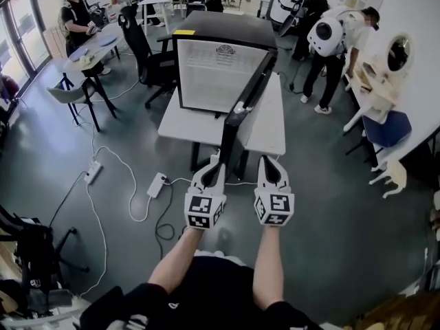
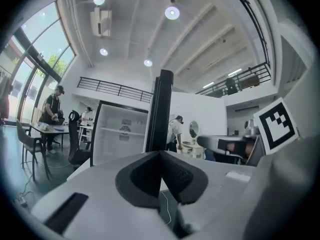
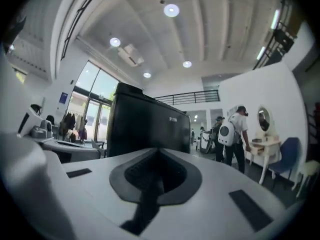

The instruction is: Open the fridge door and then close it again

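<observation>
Door (image 1: 249, 91): open, its edge just ahead of our jaws. Left gripper (image 1: 215, 165), right gripper (image 1: 269, 162): both clenched, empty. Closing step, probably; next we push it shut.

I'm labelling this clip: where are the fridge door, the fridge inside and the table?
fridge door (image 1: 249, 91), head view, its dark edge.
fridge inside (image 1: 216, 74), head view, white back.
table (image 1: 271, 126), head view, bare top.

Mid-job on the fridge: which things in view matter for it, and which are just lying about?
Part of the job:
- fridge
- its door, standing open
- left claw and right claw, both shut and empty

Just lying about:
- black office chair
- power strip on the floor
- blue chair
</observation>
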Demonstrator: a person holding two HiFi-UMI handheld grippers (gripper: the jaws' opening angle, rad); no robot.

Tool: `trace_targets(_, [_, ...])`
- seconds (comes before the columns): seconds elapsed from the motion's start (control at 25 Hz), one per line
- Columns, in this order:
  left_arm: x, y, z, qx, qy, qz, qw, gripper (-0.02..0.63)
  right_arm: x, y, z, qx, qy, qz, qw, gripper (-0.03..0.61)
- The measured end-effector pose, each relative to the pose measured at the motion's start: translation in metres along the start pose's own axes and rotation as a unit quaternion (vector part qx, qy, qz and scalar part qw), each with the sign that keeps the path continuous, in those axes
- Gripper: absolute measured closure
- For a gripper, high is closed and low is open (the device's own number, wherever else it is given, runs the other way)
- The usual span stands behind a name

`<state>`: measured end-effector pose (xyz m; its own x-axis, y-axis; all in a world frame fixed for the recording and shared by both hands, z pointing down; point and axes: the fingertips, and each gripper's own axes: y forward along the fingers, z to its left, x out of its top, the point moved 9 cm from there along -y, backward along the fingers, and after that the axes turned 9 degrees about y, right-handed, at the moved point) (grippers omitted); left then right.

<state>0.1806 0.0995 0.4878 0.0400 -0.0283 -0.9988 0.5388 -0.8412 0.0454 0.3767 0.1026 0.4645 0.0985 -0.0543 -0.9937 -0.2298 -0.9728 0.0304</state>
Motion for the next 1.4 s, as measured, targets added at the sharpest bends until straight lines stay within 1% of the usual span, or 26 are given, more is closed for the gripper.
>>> trace_targets(0.08, [0.001,0.001,-0.003,0.001,0.001,-0.002,1.0000,0.614,-0.011,-0.004,-0.004,-0.011,0.035,0.012,0.999,0.584])
trace_targets(0.2, [0.000,0.004,-0.007,-0.001,0.000,-0.003,1.0000,0.614,-0.023,-0.008,-0.008,-0.018,0.056,0.023,0.998,0.584])
trace_targets(0.36, [0.000,0.004,-0.009,-0.009,-0.003,-0.001,1.0000,0.614,-0.027,-0.008,-0.006,-0.012,0.061,0.027,0.998,0.584])
trace_targets(0.56, [-0.002,0.007,-0.008,-0.010,0.006,0.001,0.9999,0.614,-0.029,0.000,-0.004,-0.002,0.056,0.030,0.998,0.584])
trace_targets(0.64, [0.000,0.006,-0.009,-0.009,-0.004,-0.006,0.9999,0.614,-0.028,0.002,-0.002,0.007,0.052,0.033,0.998,0.584])
trace_targets(0.72, [0.003,0.006,-0.010,-0.007,-0.020,-0.019,0.9996,0.611,-0.020,0.007,0.000,0.024,0.041,0.033,0.998,0.584])
trace_targets(0.76, [0.003,0.007,-0.010,-0.006,-0.019,-0.020,0.9996,0.600,-0.014,0.012,0.001,0.036,0.036,0.030,0.998,0.584])
trace_targets(0.84, [0.002,0.010,-0.010,-0.006,-0.010,-0.010,0.9999,0.503,-0.001,0.023,0.005,0.061,0.028,0.022,0.997,0.584])
trace_targets(0.88, [0.000,0.012,-0.010,-0.006,-0.005,-0.002,1.0000,0.480,0.005,0.029,0.006,0.074,0.026,0.018,0.997,0.584])
trace_targets(1.04, [-0.013,0.026,-0.014,-0.002,0.036,0.041,0.9985,0.480,0.024,0.045,0.015,0.125,0.017,0.003,0.992,0.584])
trace_targets(1.12, [-0.019,0.030,-0.014,0.004,0.046,0.059,0.9972,0.480,0.029,0.049,0.020,0.146,0.012,-0.003,0.989,0.584])
trace_targets(1.24, [-0.022,0.035,-0.014,0.007,0.047,0.058,0.9972,0.480,0.033,0.054,0.022,0.167,0.011,-0.010,0.986,0.584])
trace_targets(1.4, [-0.025,0.038,0.004,0.010,0.050,0.054,0.9972,0.483,0.027,0.068,0.031,0.180,0.037,-0.021,0.983,0.584])
